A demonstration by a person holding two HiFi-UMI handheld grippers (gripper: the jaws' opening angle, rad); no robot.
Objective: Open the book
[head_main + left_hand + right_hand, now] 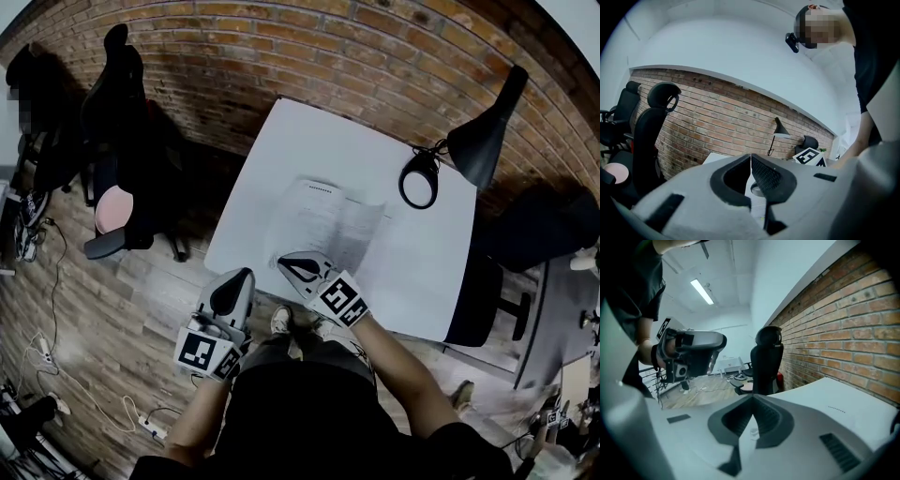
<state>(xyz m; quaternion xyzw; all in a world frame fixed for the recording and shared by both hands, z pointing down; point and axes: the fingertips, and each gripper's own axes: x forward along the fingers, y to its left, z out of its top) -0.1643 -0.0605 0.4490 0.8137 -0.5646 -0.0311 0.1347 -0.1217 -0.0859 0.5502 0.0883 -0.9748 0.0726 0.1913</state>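
Observation:
A white book lies on the white table, with a printed leaf raised off its near side. My right gripper is at the book's near left corner, shut on that thin leaf. In the right gripper view the white sheet runs down between the closed jaws. My left gripper hangs just off the table's near edge, left of the book and apart from it. Its jaws are shut with nothing between them. Below them a strip of the book's page shows.
A black desk lamp with a round base stands at the table's far right. Black office chairs stand left of the table by the brick wall. Cables lie on the wooden floor.

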